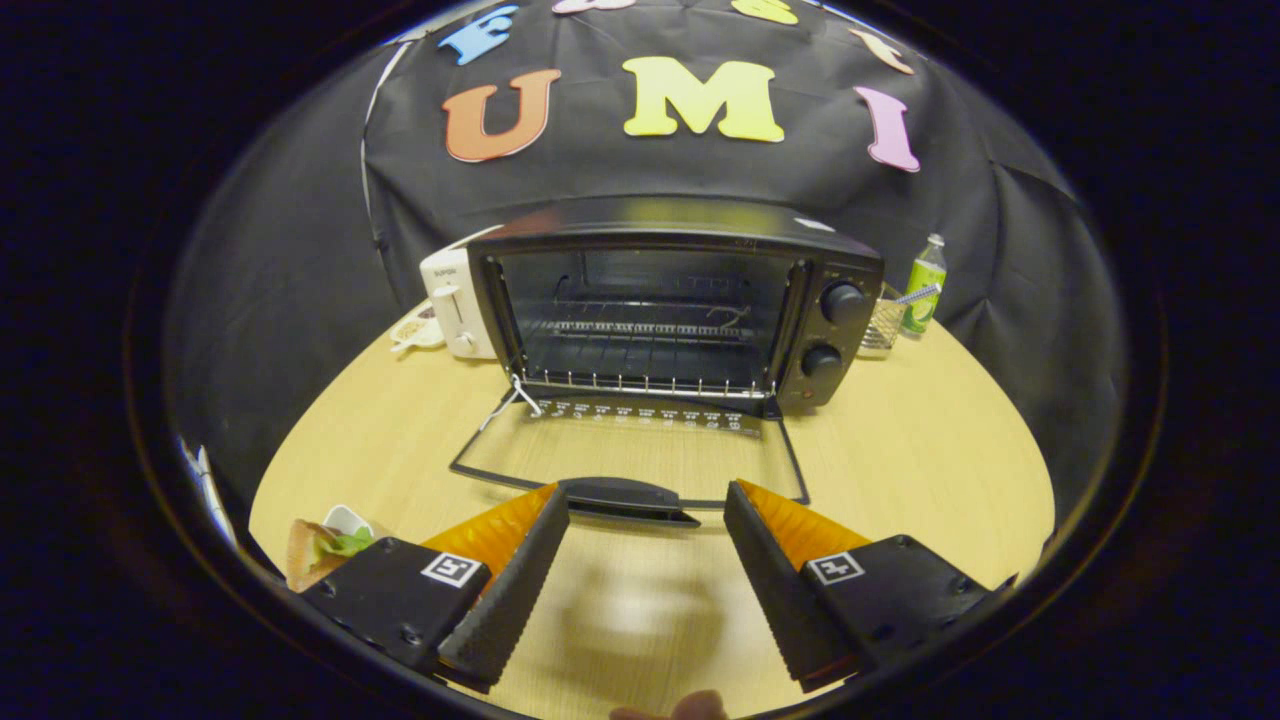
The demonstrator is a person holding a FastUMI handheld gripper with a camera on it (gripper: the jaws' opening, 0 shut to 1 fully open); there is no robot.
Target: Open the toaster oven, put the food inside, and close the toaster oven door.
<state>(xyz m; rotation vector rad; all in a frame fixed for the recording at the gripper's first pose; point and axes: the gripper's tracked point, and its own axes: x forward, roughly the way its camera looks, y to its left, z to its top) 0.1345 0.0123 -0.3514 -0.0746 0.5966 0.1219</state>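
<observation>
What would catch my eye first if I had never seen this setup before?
Probably the black toaster oven at the middle of the wooden table, its glass door folded down flat toward you. Next, the gripper, fingers spread open just short of the door's handle, with food beside the left finger.

Pale wooden tabletop point(930, 440) carrying a white appliance point(455, 300) with a small dish point(418, 332) beside it; opposite, a wire basket point(884, 322) and green bottle point(926, 284).
</observation>
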